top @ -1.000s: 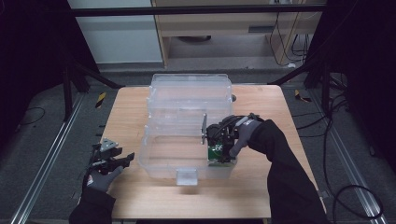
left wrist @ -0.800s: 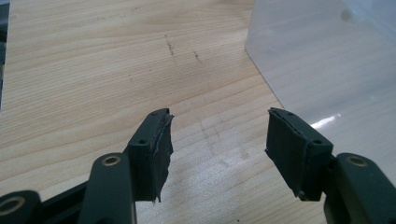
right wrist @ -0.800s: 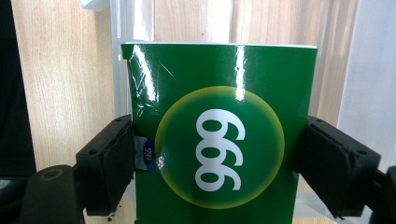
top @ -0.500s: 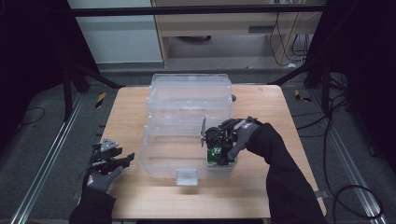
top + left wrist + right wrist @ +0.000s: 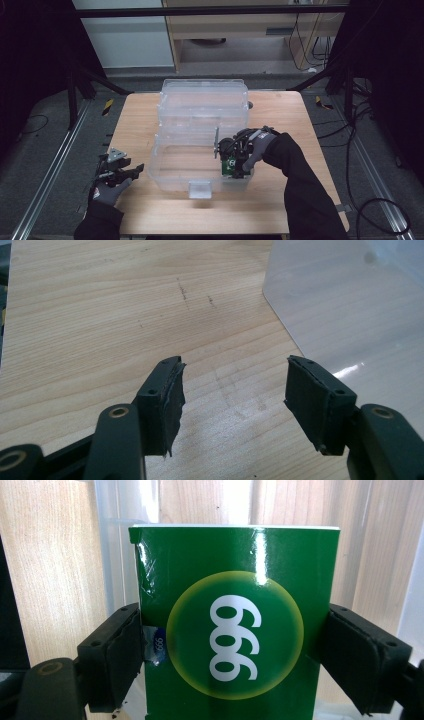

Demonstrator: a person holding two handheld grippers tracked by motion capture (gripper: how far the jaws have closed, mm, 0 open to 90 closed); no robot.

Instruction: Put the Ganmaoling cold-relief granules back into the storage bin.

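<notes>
One wooden table (image 5: 150,115) carries one clear plastic bin (image 5: 202,135), its lid raised at the far side. Two grippers are in use. The right gripper (image 5: 231,165) reaches down into the bin's near right corner, its two jaws clamped on the sides of one green box (image 5: 232,625) marked 999, which sits inside the bin against its wall. The left gripper (image 5: 232,400) rests over bare wood just left of the bin, its two jaws spread wide with nothing between them.
</notes>
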